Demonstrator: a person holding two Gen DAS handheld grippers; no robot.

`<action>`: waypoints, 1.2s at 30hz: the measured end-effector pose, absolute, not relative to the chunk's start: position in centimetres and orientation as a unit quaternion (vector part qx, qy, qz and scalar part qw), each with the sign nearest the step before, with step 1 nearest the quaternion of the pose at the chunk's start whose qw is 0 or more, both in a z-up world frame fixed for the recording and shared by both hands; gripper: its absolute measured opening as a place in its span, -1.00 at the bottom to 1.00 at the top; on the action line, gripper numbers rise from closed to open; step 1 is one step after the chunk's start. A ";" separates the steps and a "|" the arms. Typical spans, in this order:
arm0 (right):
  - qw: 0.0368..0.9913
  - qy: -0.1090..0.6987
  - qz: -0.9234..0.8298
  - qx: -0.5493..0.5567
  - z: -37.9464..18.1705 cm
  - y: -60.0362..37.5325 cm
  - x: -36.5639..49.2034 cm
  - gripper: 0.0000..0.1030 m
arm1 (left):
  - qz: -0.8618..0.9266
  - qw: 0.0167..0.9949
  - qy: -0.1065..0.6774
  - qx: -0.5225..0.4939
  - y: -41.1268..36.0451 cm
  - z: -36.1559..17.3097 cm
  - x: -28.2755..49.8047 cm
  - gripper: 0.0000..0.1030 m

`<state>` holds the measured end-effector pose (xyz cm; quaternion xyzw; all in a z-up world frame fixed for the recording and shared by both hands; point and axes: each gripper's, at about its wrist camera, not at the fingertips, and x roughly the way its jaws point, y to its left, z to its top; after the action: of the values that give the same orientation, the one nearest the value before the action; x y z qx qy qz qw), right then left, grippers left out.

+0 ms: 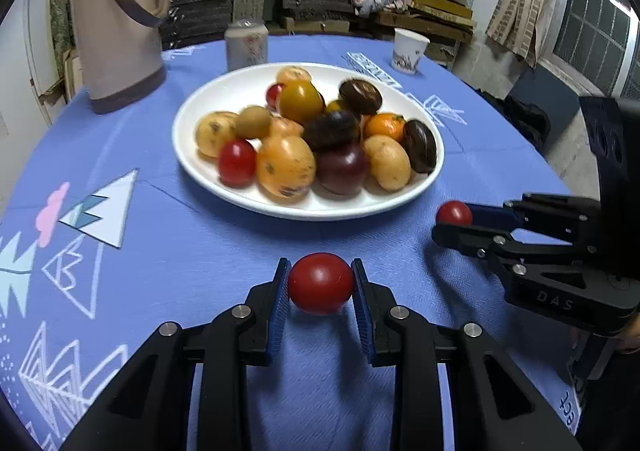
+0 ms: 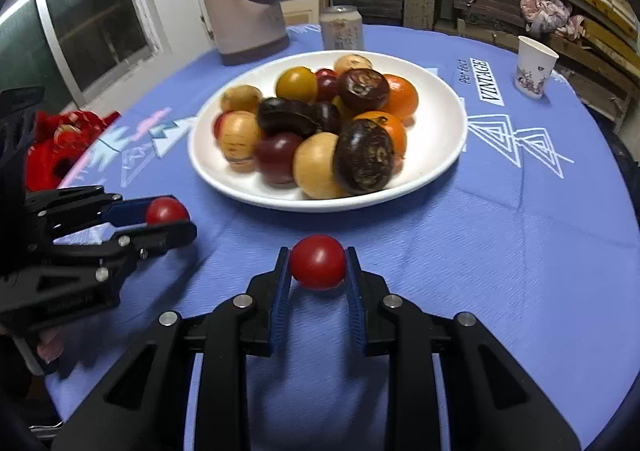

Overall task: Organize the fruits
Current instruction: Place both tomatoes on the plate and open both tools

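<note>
Left tool (image 1: 320,283) gripping a red tomato (image 1: 320,283), right tool (image 2: 318,267) clamping another tomato (image 2: 318,262), red cloth (image 2: 60,143) only in right view

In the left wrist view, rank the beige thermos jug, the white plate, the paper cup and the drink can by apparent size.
1. White plate, widest in frame.
2. Beige thermos jug, tallest, partly cut off.
3 and 4. Drink can and paper cup look about alike; both stand far back, so I won't rank them.
</note>
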<state>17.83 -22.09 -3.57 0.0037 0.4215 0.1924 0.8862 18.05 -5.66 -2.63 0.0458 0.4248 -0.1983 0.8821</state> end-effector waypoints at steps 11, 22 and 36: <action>0.914 0.349 0.202 0.038 2.1 -22.4 16.3 -0.50 | -0.192 0.903 0.382 0.048 -3.7 2.3 19.0 -0.41; 0.927 0.320 0.192 0.018 6.4 -20.6 20.1 -0.50 | -0.174 0.912 0.369 0.040 -4.6 5.0 23.6 -0.41; 0.926 0.349 0.142 0.004 4.4 -19.7 26.7 -0.49 | -0.123 0.912 0.390 0.018 -5.8 3.6 29.1 -0.41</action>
<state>26.74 -19.67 4.35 0.0043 0.3489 0.1421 0.9263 29.09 -5.77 3.62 0.0183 0.3901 -0.1230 0.9123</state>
